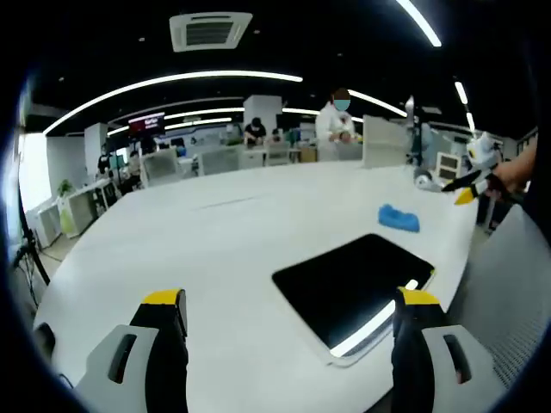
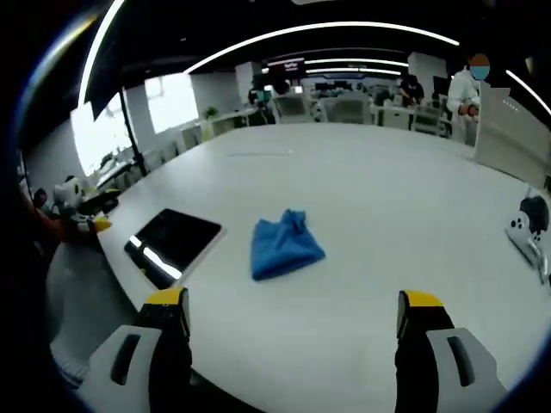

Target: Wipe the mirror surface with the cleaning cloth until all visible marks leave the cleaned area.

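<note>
Big open office, white counter [image 2: 362, 215] — dark mirror [image 1: 353, 284] lies flat at its edge, blue cloth [image 2: 284, 245] just beside it, nothing blocking. Both claws gape wide, empty; white controller [image 2: 527, 231] partly cut off.

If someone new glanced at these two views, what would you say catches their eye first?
Probably the crumpled blue cleaning cloth, lying alone on the big white table ahead of the open right gripper. Next comes the dark mirror, flat near the table edge, reflecting a bright ceiling light strip, just ahead of the open left gripper. Cloth and mirror lie apart, neither touched by any fingers.
</note>
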### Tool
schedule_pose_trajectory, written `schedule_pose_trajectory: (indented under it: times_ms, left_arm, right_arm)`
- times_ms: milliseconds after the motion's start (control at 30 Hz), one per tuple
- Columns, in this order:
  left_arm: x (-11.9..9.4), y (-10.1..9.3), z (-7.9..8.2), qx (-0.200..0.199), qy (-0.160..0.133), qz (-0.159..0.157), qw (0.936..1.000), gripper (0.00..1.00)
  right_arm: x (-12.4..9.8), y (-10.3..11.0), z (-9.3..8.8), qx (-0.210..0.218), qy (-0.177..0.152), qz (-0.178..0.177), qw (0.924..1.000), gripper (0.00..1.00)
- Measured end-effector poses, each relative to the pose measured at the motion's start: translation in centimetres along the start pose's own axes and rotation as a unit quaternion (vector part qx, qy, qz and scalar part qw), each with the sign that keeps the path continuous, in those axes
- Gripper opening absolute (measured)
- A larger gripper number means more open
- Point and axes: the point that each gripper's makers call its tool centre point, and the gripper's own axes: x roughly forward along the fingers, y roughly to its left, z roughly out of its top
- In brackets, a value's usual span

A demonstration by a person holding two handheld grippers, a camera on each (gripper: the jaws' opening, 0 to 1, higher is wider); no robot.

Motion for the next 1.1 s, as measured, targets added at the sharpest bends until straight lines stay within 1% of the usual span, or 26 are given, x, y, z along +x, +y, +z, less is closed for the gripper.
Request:
schedule_pose_trajectory:
  times_ms: [33, 67, 100, 167, 233, 300, 333, 367, 433, 467, 500, 533, 600, 633, 667, 700, 733, 767, 800, 833, 867, 933, 967, 1000, 1033, 1100]
  left_arm:
    - [0.2, -0.3, -0.1, -0.004, 0.000, -0.009, 1.0000, 1.00]
    - [0.2, -0.4, -0.3, -0.022, 0.010, -0.013, 0.9996, 1.00]
    - [0.2, -0.4, -0.2, -0.036, 0.013, -0.013, 0.9992, 1.00]
    - [0.2, -0.4, 0.1, -0.031, 0.014, -0.010, 0.9994, 1.00]
    - [0.3, -0.8, 0.0, -0.021, 0.017, -0.013, 0.9996, 1.00]
    - [0.4, -0.7, -0.3, -0.012, 0.027, -0.010, 0.9995, 1.00]
    - [0.3, -0.7, -0.4, -0.011, 0.030, -0.009, 0.9995, 1.00]
    - [0.4, -0.5, -0.8, -0.016, 0.035, -0.007, 0.9992, 1.00]
    - [0.4, -0.5, -0.9, -0.016, 0.037, -0.006, 0.9992, 1.00]
    - [0.4, -0.6, -1.1, -0.013, 0.041, -0.005, 0.9991, 1.00]
    - [0.4, -0.7, -1.2, -0.009, 0.045, -0.007, 0.9989, 1.00]
    - [0.4, -0.8, -1.2, -0.007, 0.046, -0.008, 0.9989, 1.00]
    - [0.4, -0.8, -1.2, -0.010, 0.047, -0.009, 0.9988, 1.00]
    - [0.4, -0.7, -1.2, -0.010, 0.048, -0.008, 0.9987, 1.00]
    - [0.4, -0.7, -1.3, -0.009, 0.050, -0.007, 0.9987, 1.00]
    - [0.4, -0.7, -1.3, -0.010, 0.050, -0.007, 0.9987, 1.00]
    - [0.4, -0.7, -1.5, -0.012, 0.053, -0.007, 0.9985, 1.00]
    - [0.4, -0.7, -1.5, -0.012, 0.055, -0.007, 0.9984, 1.00]
    - [0.4, -0.7, -1.5, -0.010, 0.055, -0.007, 0.9984, 1.00]
    - [0.4, -0.7, -1.5, -0.008, 0.055, -0.008, 0.9984, 1.00]
    - [0.4, -0.7, -1.4, -0.009, 0.054, -0.009, 0.9985, 1.00]
    - [0.4, -0.6, -1.5, -0.007, 0.056, -0.007, 0.9984, 1.00]
    - [0.4, -0.6, -1.6, -0.007, 0.057, -0.007, 0.9983, 1.00]
    - [0.4, -0.6, -1.6, -0.009, 0.058, -0.008, 0.9982, 1.00]
    - [0.4, -0.6, -1.7, -0.008, 0.060, -0.007, 0.9981, 1.00]
    - [0.4, -0.6, -1.8, -0.006, 0.061, -0.009, 0.9981, 1.00]
  right_arm:
    - [0.2, 0.1, 0.2, 0.000, -0.002, 0.004, 1.0000, 0.94]
    - [0.4, 0.2, 0.3, 0.001, -0.003, 0.007, 1.0000, 0.94]
    - [0.8, 0.3, 0.4, 0.002, -0.004, 0.010, 0.9999, 0.94]
    - [1.4, 0.4, 0.4, -0.001, 0.001, 0.012, 0.9999, 0.90]
    - [2.0, 0.3, 0.8, 0.006, 0.001, 0.014, 0.9999, 0.82]
    - [3.0, 0.5, 1.6, 0.011, -0.007, 0.018, 0.9998, 0.75]
    - [3.6, 0.6, 1.9, 0.010, -0.006, 0.019, 0.9998, 0.69]
    - [4.3, 0.8, 2.2, 0.010, -0.002, 0.022, 0.9997, 0.64]
    - [6.4, 1.3, 2.7, 0.006, 0.000, 0.034, 0.9994, 0.55]
    - [7.8, 1.5, 2.4, -0.001, 0.020, 0.037, 0.9991, 0.51]
    - [8.6, 1.5, 2.0, -0.010, 0.037, 0.036, 0.9986, 0.46]
    - [10.2, 1.7, 2.3, -0.015, 0.037, 0.040, 0.9984, 0.41]
    - [11.7, 1.7, 1.8, -0.015, 0.059, 0.038, 0.9974, 0.39]
    - [12.7, 1.4, 1.5, -0.023, 0.072, 0.027, 0.9968, 0.35]
    - [13.2, 1.1, 0.9, -0.033, 0.089, 0.020, 0.9952, 0.30]
    - [13.6, 0.8, 0.0, -0.038, 0.116, 0.009, 0.9925, 0.22]
    - [13.7, 0.7, -0.6, -0.037, 0.133, -0.001, 0.9905, 0.10]
    - [13.8, 0.8, -1.4, -0.034, 0.144, -0.004, 0.9890, 0.03]
    - [14.1, 0.9, -0.3, -0.039, 0.102, -0.002, 0.9940, 0.03]
    - [13.7, 0.9, -0.7, -0.030, 0.116, -0.004, 0.9929, 0.02]
    - [13.6, 0.7, -0.7, 0.000, 0.114, -0.010, 0.9934, 0.01]
    - [13.6, 0.7, -0.7, -0.003, 0.123, -0.009, 0.9924, 0.00]
    - [13.4, 0.7, -0.8, 0.020, 0.133, -0.013, 0.9908, 0.00]
    - [13.1, 1.0, -0.9, 0.054, 0.148, -0.015, 0.9874, 0.00]
    - [13.0, 1.1, -0.9, 0.063, 0.152, -0.014, 0.9864, 0.00]
    - [12.9, 1.0, -0.2, 0.067, 0.142, -0.011, 0.9876, 0.00]
